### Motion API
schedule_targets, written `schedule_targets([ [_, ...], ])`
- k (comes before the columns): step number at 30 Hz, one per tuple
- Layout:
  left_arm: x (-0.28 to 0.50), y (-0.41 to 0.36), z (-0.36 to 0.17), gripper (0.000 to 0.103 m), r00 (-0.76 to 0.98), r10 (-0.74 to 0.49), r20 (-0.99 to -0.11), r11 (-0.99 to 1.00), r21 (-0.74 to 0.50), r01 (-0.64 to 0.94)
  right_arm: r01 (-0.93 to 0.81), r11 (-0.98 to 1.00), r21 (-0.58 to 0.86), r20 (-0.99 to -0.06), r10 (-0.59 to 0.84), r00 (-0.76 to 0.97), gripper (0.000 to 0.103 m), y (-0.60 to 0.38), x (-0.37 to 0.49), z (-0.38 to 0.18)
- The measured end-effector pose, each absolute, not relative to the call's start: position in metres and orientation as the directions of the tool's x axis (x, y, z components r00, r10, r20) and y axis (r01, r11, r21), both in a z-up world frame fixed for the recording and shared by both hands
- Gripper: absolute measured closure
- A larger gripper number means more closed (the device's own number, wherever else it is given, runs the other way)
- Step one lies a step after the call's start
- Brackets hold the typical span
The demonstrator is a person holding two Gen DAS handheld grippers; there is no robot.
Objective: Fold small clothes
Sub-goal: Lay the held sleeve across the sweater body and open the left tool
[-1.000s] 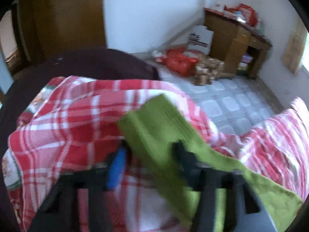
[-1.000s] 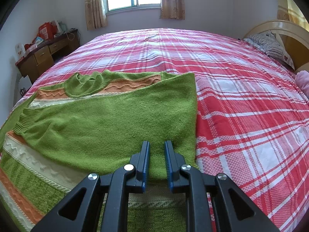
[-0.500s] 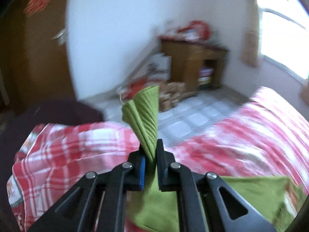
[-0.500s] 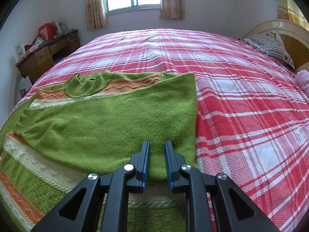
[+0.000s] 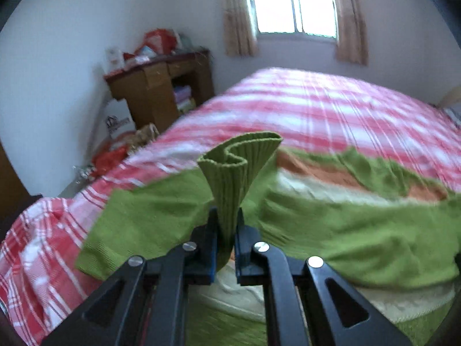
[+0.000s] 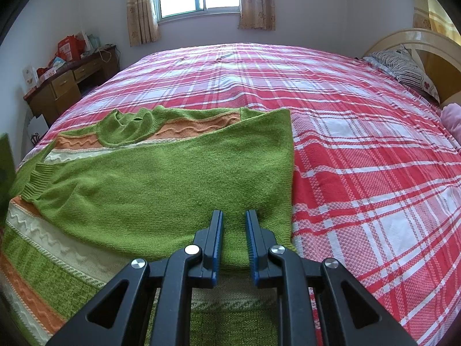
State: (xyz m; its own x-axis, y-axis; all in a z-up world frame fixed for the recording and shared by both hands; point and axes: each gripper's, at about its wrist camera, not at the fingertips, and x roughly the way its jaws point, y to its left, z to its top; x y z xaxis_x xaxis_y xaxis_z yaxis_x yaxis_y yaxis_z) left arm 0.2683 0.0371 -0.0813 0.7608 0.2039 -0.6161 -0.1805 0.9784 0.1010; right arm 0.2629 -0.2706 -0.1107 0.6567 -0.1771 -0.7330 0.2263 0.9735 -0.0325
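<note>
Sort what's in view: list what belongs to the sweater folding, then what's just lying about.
Job:
sweater
its ribbed cuff, pinched in the left gripper
right gripper, over the folded sweater
bed, the folding surface

Lying about:
desk with red bags
pillow
floor clutter
curtains

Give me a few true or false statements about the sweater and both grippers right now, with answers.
1. The left gripper is shut on the ribbed cuff. True.
2. The sweater is blue. False: green with orange and cream bands.
3. It lies on a red plaid bed cover. True.
4. The right gripper holds a pillow. False: its narrow jaws straddle a sweater fold; a grip cannot be told.
</note>
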Motion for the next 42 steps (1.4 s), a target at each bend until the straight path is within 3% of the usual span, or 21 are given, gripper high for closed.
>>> schedule_targets([
  [4,0.279,0.034,-0.102,0.088,0.690,0.174,-0.703,0.984,0.093,-0.153,0.226,0.973,-0.034,-0.733,-0.178,0.657,0.086,-0.271,0.263,-0.110],
  [10,0.272,0.033,-0.094,0.071,0.713,0.076,-0.697,0.997,0.028,-0.078,0.227,0.973,-0.034,-0.733,-0.178,0.656,0.086,-0.271,0.263,-0.110],
  [11,0.267,0.034,-0.091,0.063,0.718,0.056,-0.693,0.998,0.019,-0.060,0.227,0.973,-0.032,-0.734,-0.177,0.656,0.086,-0.271,0.263,-0.110],
  [13,0.251,0.040,-0.088,0.035,0.730,0.025,-0.683,0.999,-0.005,-0.039,0.227,0.973,-0.033,-0.734,-0.177,0.656,0.086,-0.270,0.263,-0.110],
  [14,0.244,0.044,-0.085,0.003,0.735,0.038,-0.677,0.998,-0.007,-0.059,0.227,0.973,-0.034,-0.734,-0.178,0.656,0.086,-0.270,0.263,-0.111],
  [18,0.208,0.074,-0.076,0.000,0.808,0.096,-0.582,0.986,-0.054,-0.156,0.226,0.973,-0.041,-0.736,-0.183,0.652,0.086,-0.270,0.264,-0.111],
  [24,0.199,0.107,-0.107,0.000,0.765,0.178,-0.619,0.957,-0.070,-0.280,0.264,0.964,-0.037,-0.722,-0.209,0.660,0.086,-0.256,0.261,-0.099],
  [27,0.205,0.124,-0.117,0.000,0.728,0.144,-0.670,0.927,-0.165,-0.336,0.147,0.973,0.176,-0.676,0.011,0.737,0.086,-0.223,0.257,-0.081],
  [31,0.206,0.118,-0.118,0.000,0.720,0.183,-0.670,0.923,-0.136,-0.361,-0.091,0.955,0.283,-0.666,0.264,0.698,0.085,-0.148,0.286,-0.075],
  [33,0.204,0.118,-0.118,0.000,0.721,0.178,-0.669,0.923,-0.141,-0.359,-0.172,0.931,0.323,-0.680,0.355,0.642,0.074,-0.110,0.308,-0.082],
  [35,0.203,0.120,-0.118,0.000,0.733,0.160,-0.662,0.922,-0.165,-0.351,-0.194,0.931,0.310,-0.700,0.361,0.616,0.041,-0.087,0.321,-0.090],
  [40,0.197,0.129,-0.119,0.000,0.758,0.127,-0.640,0.917,-0.215,-0.336,-0.224,0.929,0.295,-0.729,0.370,0.576,0.041,-0.052,0.346,-0.114],
  [42,0.198,0.128,-0.119,0.000,0.757,0.130,-0.640,0.918,-0.211,-0.336,-0.241,0.936,0.257,-0.750,0.351,0.561,0.047,-0.040,0.347,-0.122],
])
